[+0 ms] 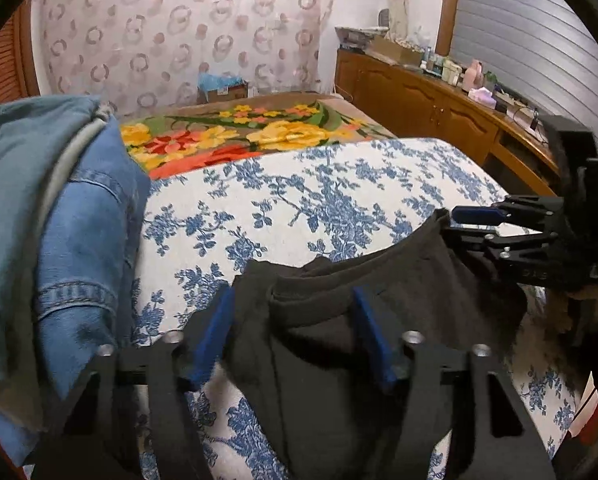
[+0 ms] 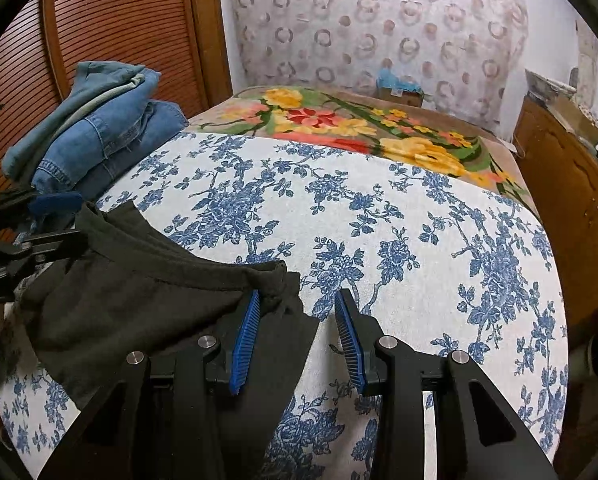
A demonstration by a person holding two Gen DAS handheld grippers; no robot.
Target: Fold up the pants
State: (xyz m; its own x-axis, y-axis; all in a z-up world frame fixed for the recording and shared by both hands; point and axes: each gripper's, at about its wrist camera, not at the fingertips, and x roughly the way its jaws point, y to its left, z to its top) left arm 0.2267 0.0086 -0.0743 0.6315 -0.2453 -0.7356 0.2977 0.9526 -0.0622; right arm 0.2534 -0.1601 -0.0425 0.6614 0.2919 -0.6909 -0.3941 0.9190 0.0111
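Observation:
Black pants (image 1: 379,288) lie on a bed with a white bedspread printed with blue flowers (image 1: 299,200). In the left wrist view my left gripper (image 1: 295,328) straddles one end of the waistband. Cloth lies between its blue pads (image 1: 215,332), and the jaws stand apart without visibly pinching it. In the right wrist view my right gripper (image 2: 299,340) stands open over the other waistband corner of the pants (image 2: 139,300). Its left pad (image 2: 245,340) rests against the cloth, and bare bedspread (image 2: 419,240) shows under the right one. Each gripper shows in the other's view, the right gripper (image 1: 455,226) and the left gripper (image 2: 55,222).
A stack of folded blue jeans (image 1: 83,220) (image 2: 99,132) sits at the bed's left edge. A bright flowered blanket (image 2: 359,124) covers the far end. A wooden sideboard (image 1: 419,100) with clutter runs along the right, and a slatted wooden door (image 2: 119,20) stands at the left.

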